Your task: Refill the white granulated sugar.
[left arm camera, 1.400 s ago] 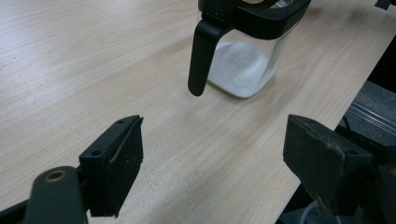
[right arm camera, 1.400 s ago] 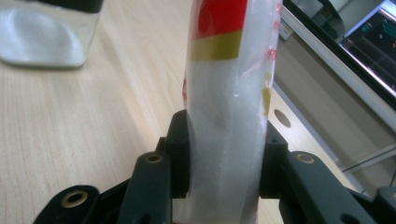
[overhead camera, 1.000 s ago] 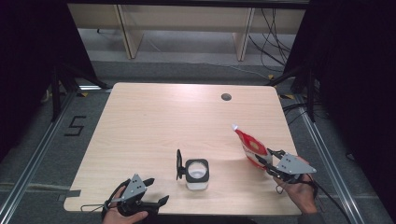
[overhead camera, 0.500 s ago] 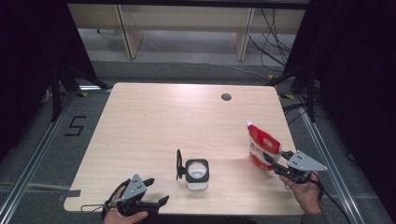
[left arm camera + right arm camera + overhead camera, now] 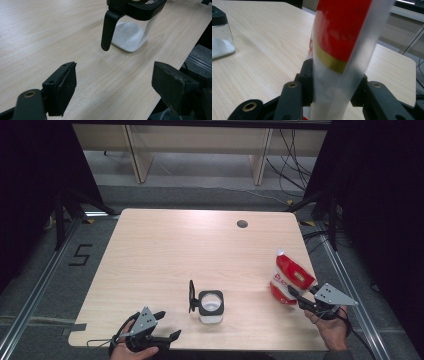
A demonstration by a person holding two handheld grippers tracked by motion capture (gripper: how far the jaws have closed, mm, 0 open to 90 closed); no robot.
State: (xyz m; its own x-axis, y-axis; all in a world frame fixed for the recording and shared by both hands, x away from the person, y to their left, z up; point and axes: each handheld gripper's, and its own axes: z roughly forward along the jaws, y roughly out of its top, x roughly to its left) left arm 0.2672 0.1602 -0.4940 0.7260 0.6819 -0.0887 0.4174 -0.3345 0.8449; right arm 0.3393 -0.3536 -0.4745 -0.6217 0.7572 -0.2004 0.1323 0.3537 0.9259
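A red and white pouch stands near the table's right edge, and my right gripper is shut on its lower part. In the right gripper view the pouch rises between both black jaws. A clear square jar with a black rim, holding white powder, sits at the front middle; its black flip lid stands open at its left. My left gripper rests at the front left edge, open and holding nothing. In the left gripper view the jar stands ahead of the parted jaws, apart from them.
The wooden table has a round cable hole at the back right. Metal floor rails run along both sides, and shelf legs and cables stand beyond the far edge.
My right gripper has carried the pouch rightward and toward the table's right edge, and the pouch now stands more upright. The left gripper and the jar have not moved.
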